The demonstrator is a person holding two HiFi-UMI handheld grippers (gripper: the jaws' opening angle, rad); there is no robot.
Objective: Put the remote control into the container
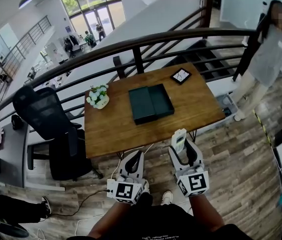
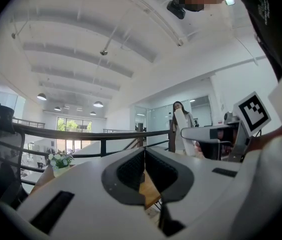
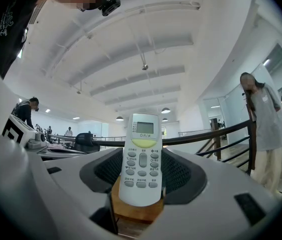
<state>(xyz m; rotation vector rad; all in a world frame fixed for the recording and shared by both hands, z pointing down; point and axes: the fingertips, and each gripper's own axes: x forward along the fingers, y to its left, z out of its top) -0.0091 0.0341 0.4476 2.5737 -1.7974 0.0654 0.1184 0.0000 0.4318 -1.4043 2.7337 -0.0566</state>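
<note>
Pinched upright in the right gripper (image 1: 183, 151), low in frame.
At centre, wooden table (image 1: 201, 109) bearing a dark open container (image 1: 151, 103); below its near edge, left gripper (image 1: 135, 159) pressed together, empty; white remote (image 3: 141, 159), grey buttons, small screen.

Table (image 1: 112, 130) bearing container (image 1: 151, 103), flowers (image 1: 99, 96), square tile (image 1: 181, 75)

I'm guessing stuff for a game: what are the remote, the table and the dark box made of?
The remote control: probably plastic, smooth white shell, grey buttons. The table: looks like wood, brown with grain streaks. The container: unclear, dark and matte, maybe plastic or card.
</note>
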